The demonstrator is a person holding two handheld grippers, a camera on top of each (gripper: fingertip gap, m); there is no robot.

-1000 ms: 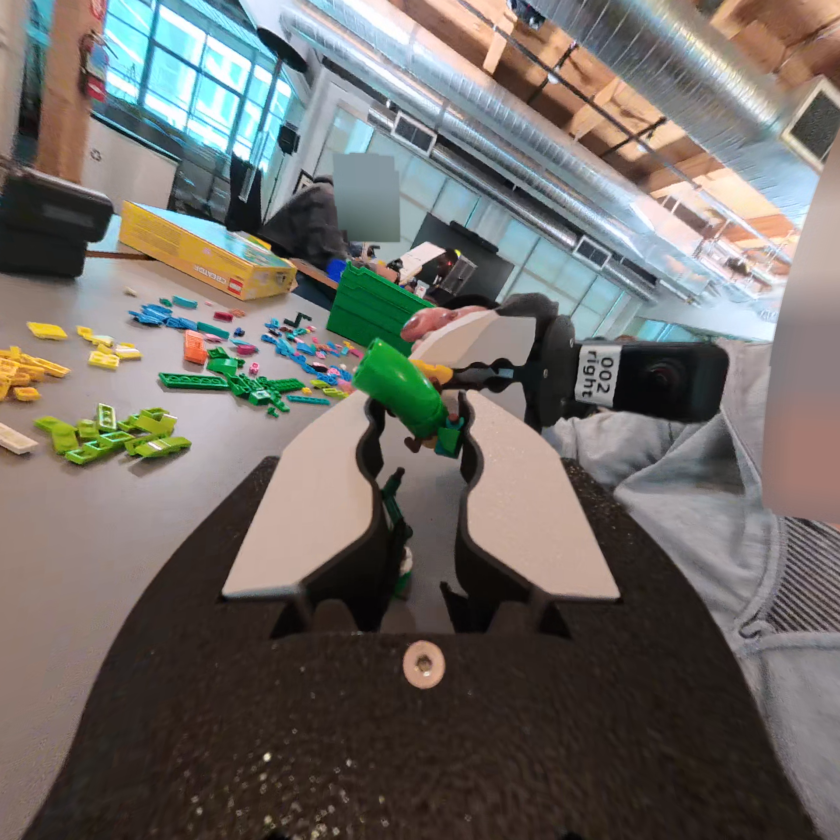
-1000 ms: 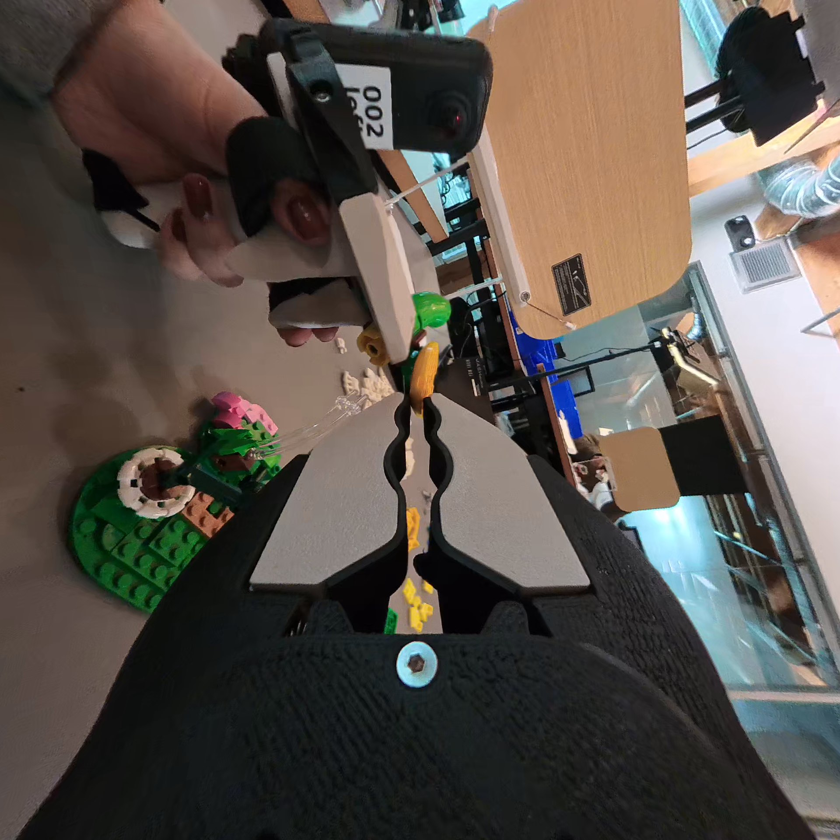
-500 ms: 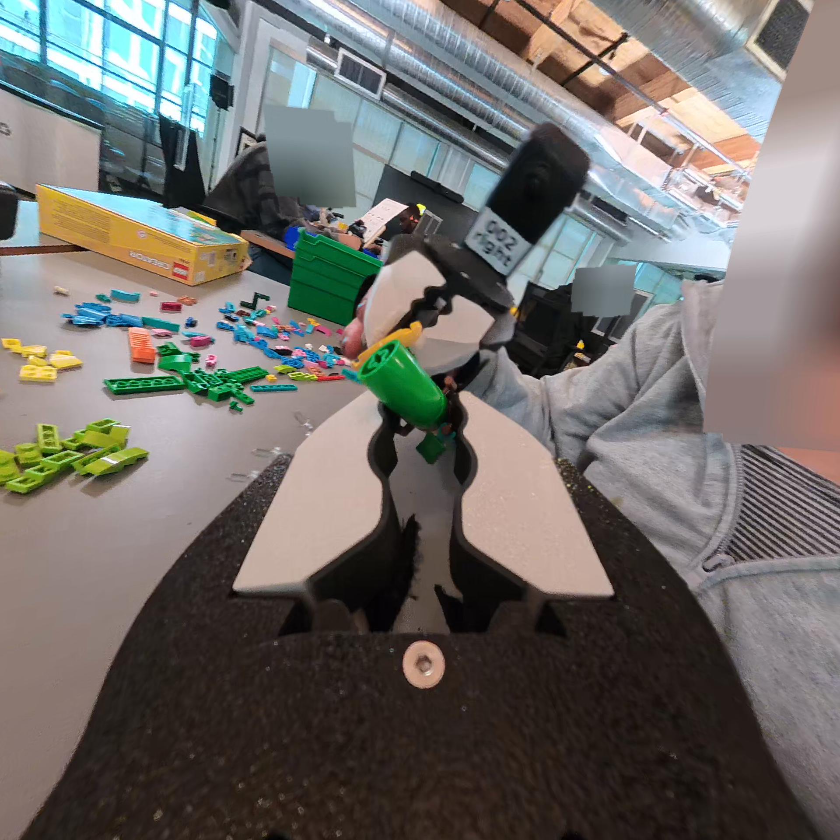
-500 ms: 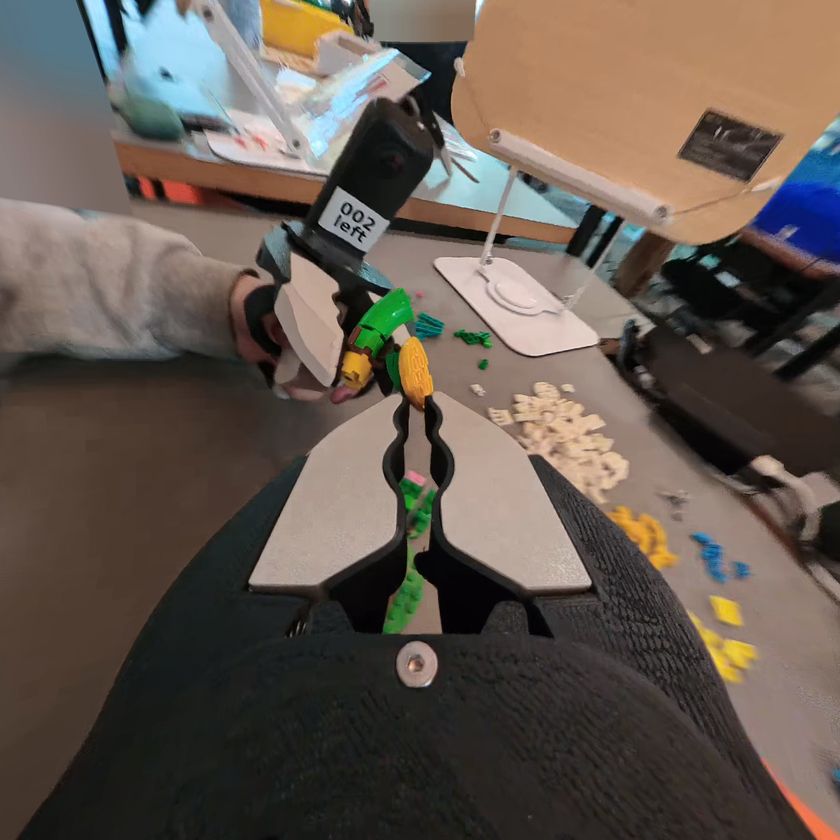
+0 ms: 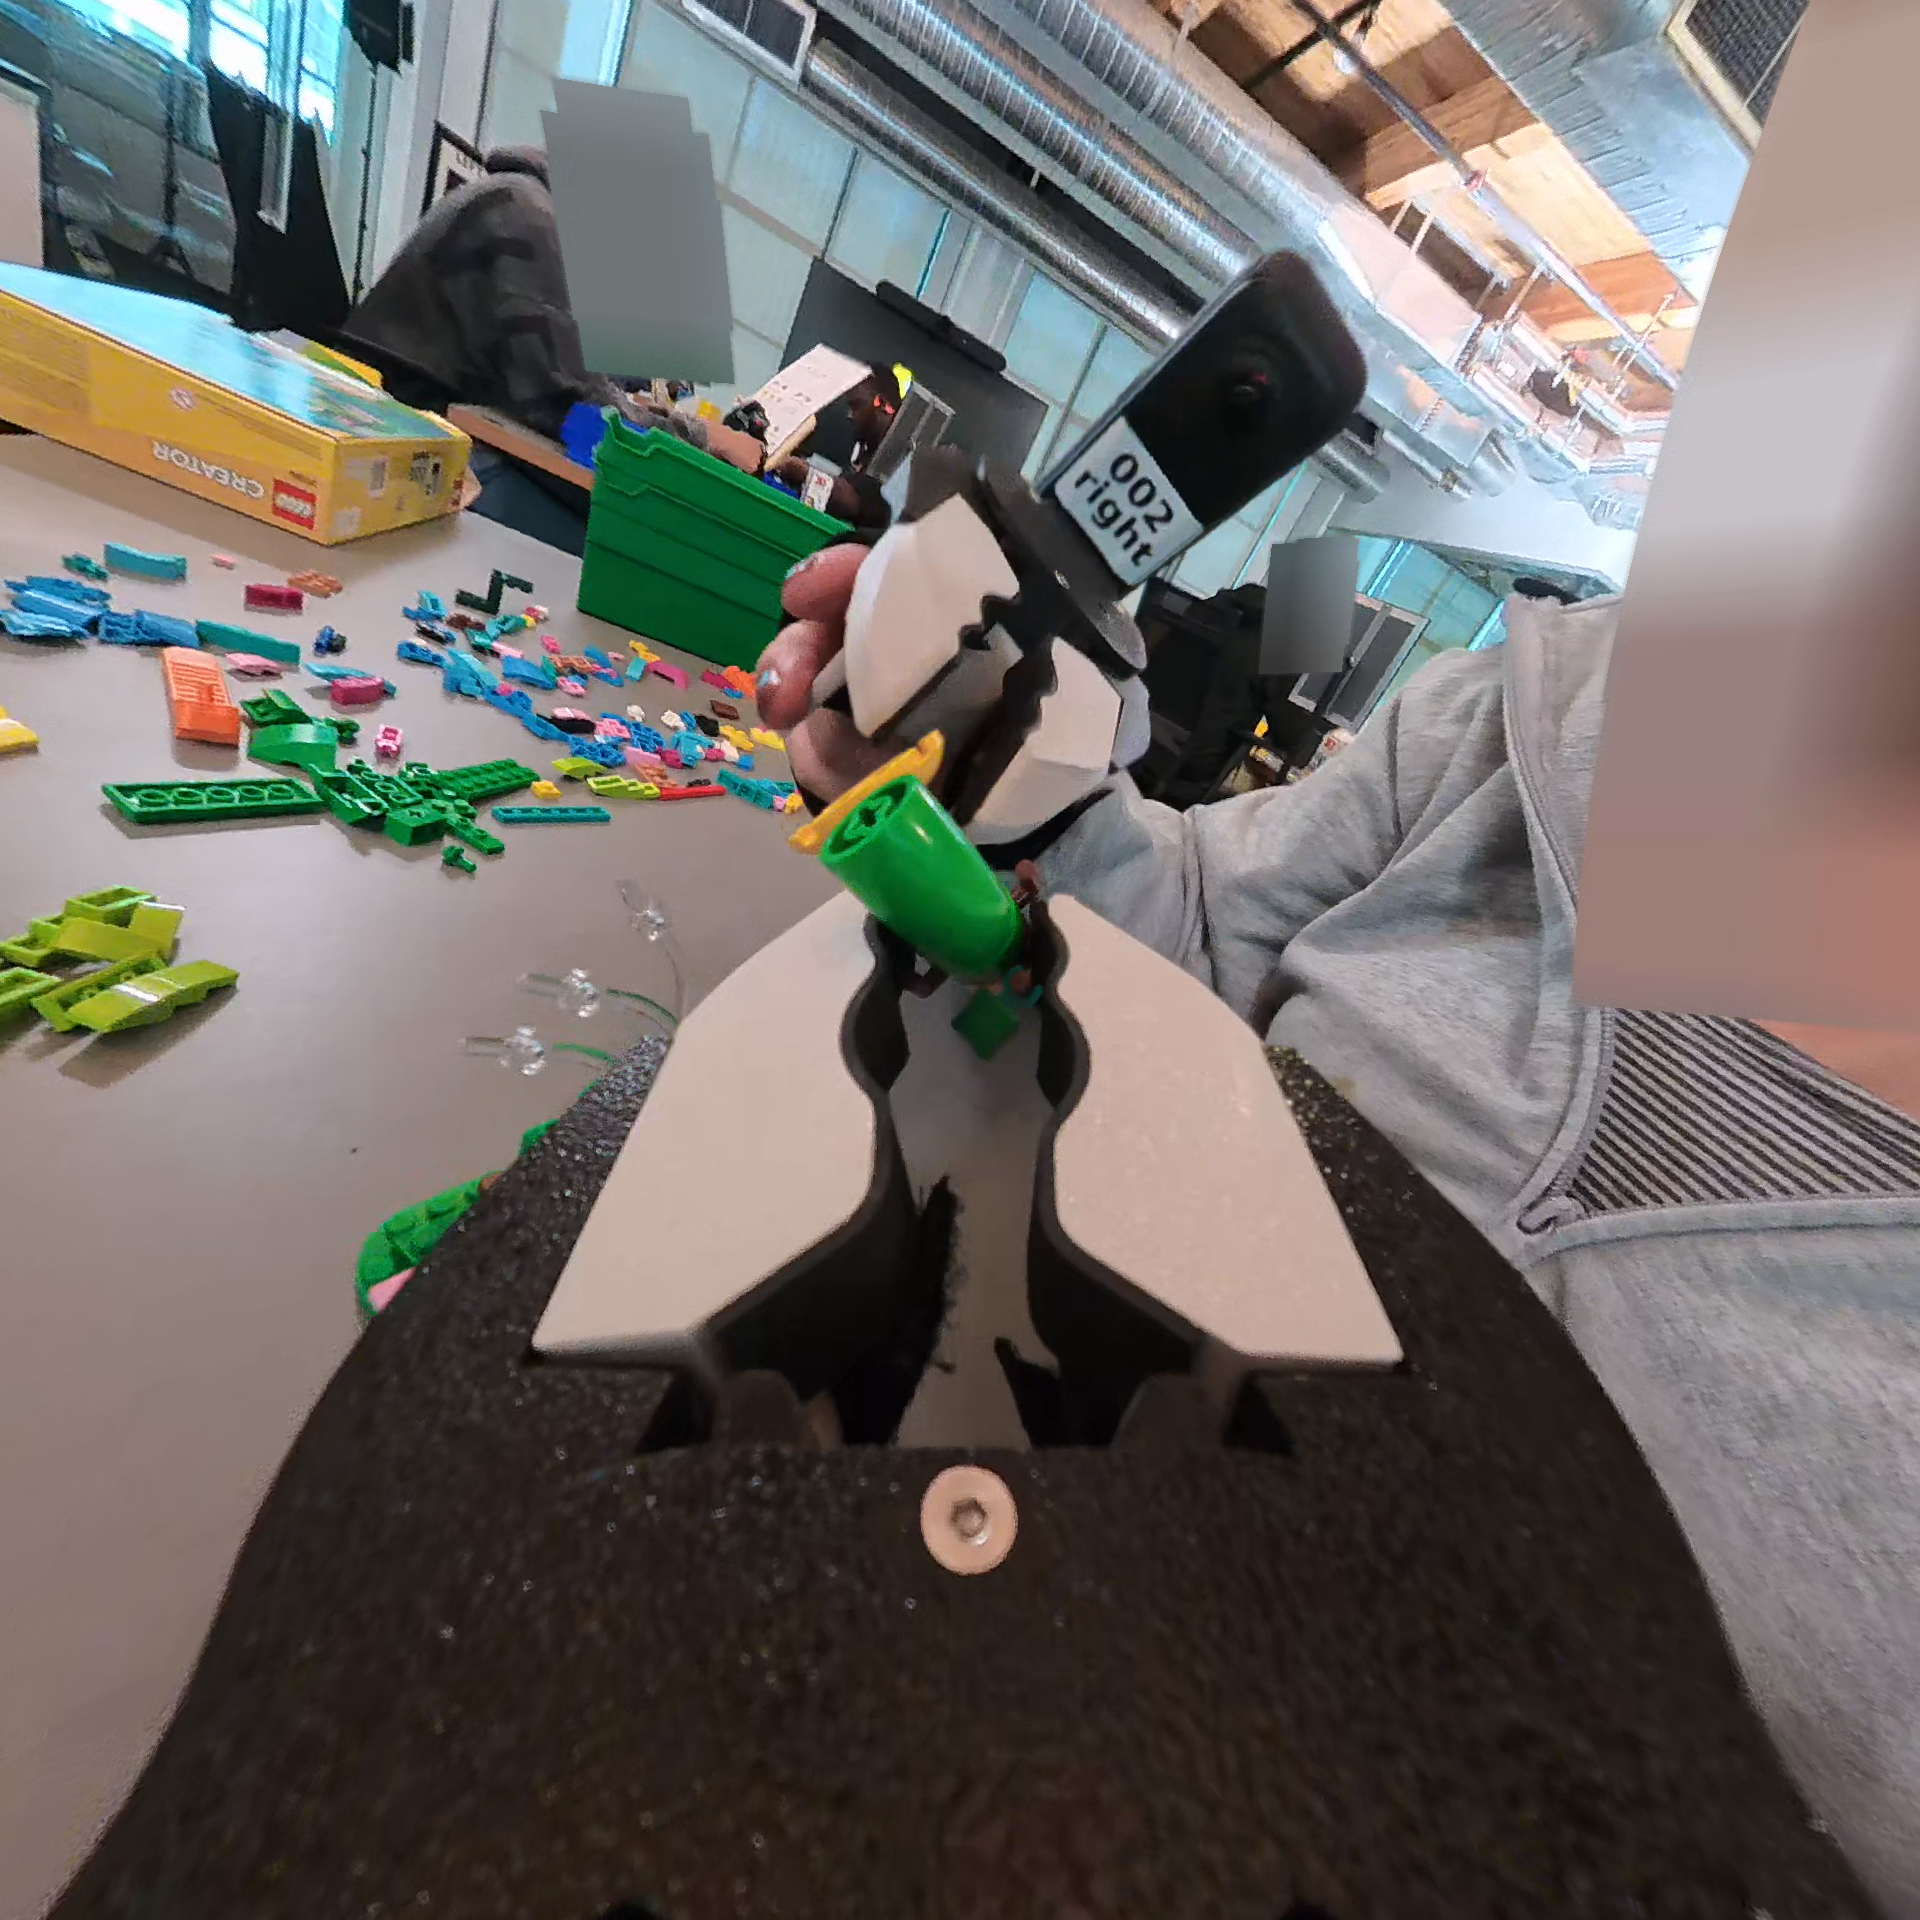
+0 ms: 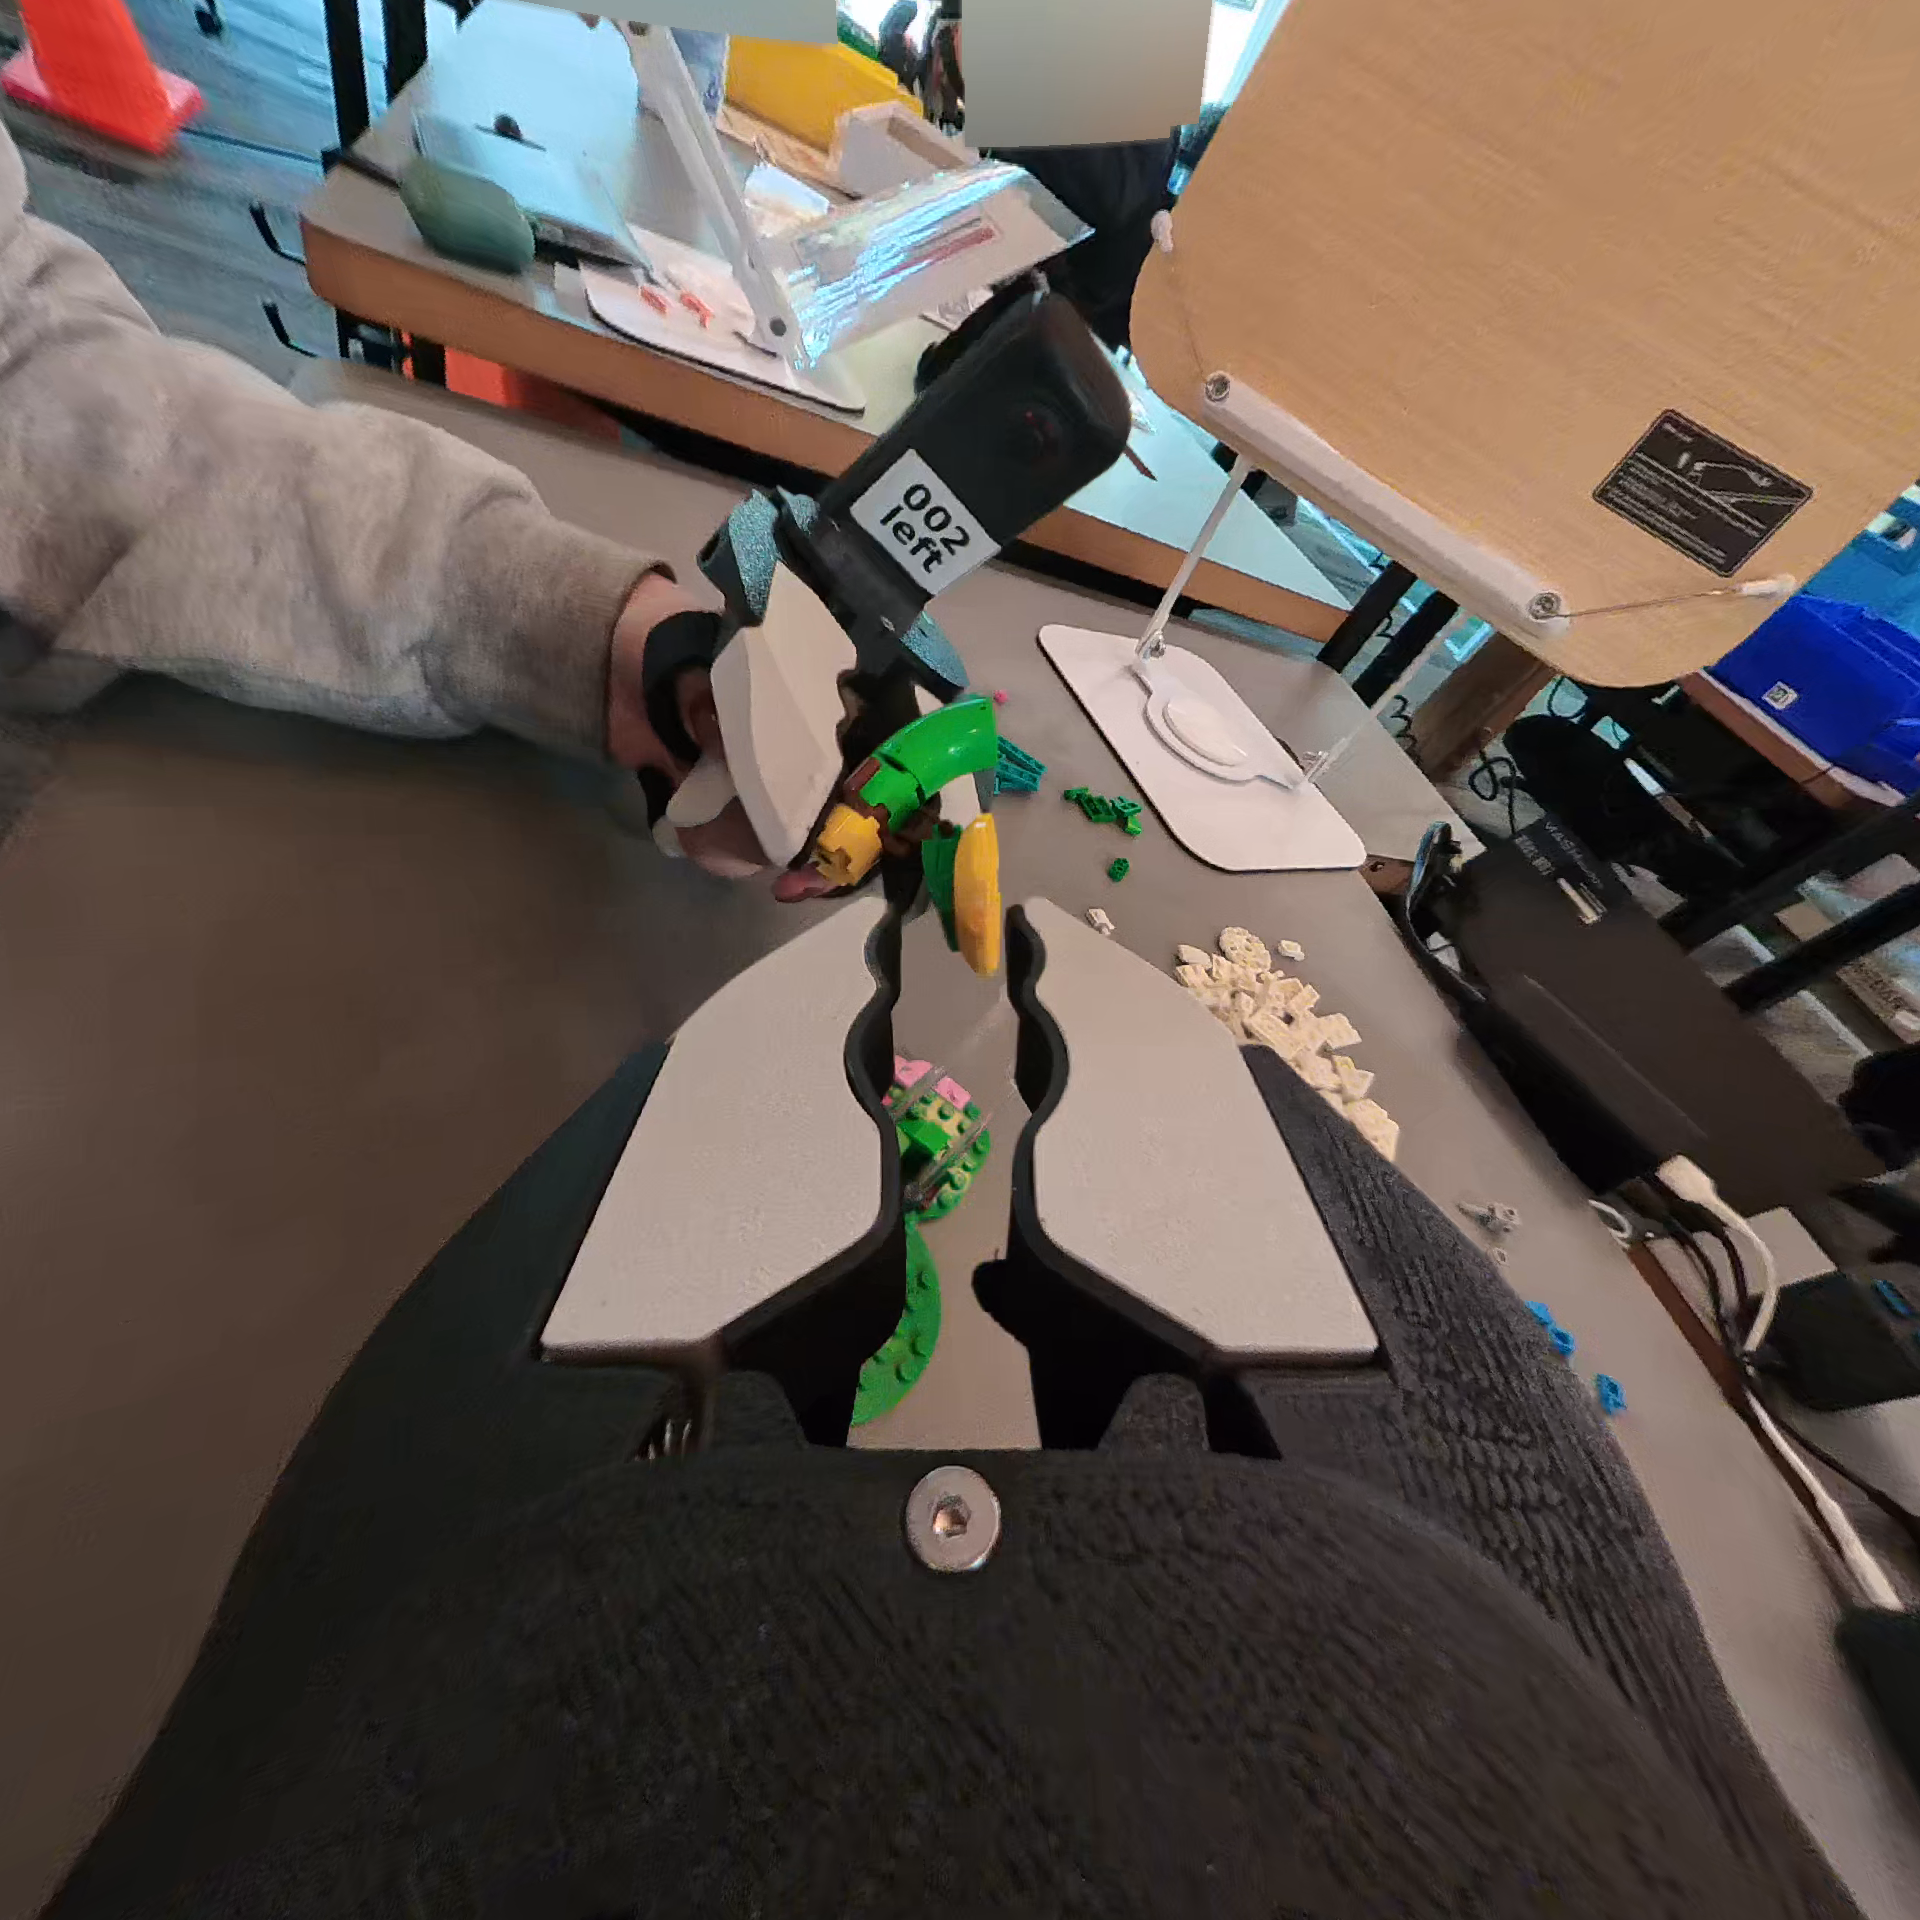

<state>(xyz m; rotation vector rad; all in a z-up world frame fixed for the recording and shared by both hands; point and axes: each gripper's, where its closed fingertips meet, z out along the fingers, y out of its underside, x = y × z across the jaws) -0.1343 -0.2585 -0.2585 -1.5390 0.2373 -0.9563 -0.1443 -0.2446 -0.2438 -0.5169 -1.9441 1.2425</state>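
Observation:
My left gripper (image 5: 961,935) is shut on a small brick assembly. Its bright green curved tube (image 5: 920,883) sticks up out of the fingertips, with brown and dark green bits at the pads. The right wrist view shows the same assembly (image 6: 914,769) with a yellow block, held above the table by the left gripper (image 6: 831,821). A yellow petal-shaped piece (image 6: 979,894) hangs from the assembly between my right gripper's (image 6: 951,925) fingertips. There is a gap on each side of it, so the right gripper is open. The right gripper also shows in the left wrist view (image 5: 987,675), behind the yellow piece (image 5: 868,790).
Loose coloured bricks (image 5: 499,686), a yellow box (image 5: 218,436) and green bins (image 5: 686,551) lie on the grey table (image 5: 312,1039). Clear pieces (image 5: 571,987) lie near my left fingers. A round green baseplate with flowers (image 6: 925,1143) sits below the right gripper. White bricks (image 6: 1288,1018) and a white stand base (image 6: 1195,748) are at the right. The grippers are tip to tip, or close to it.
The right gripper's pads, earlier shut on the yellow piece, have opened off it; the piece stays on the green assembly. Both grippers have turned and tilted. The left gripper keeps its hold.

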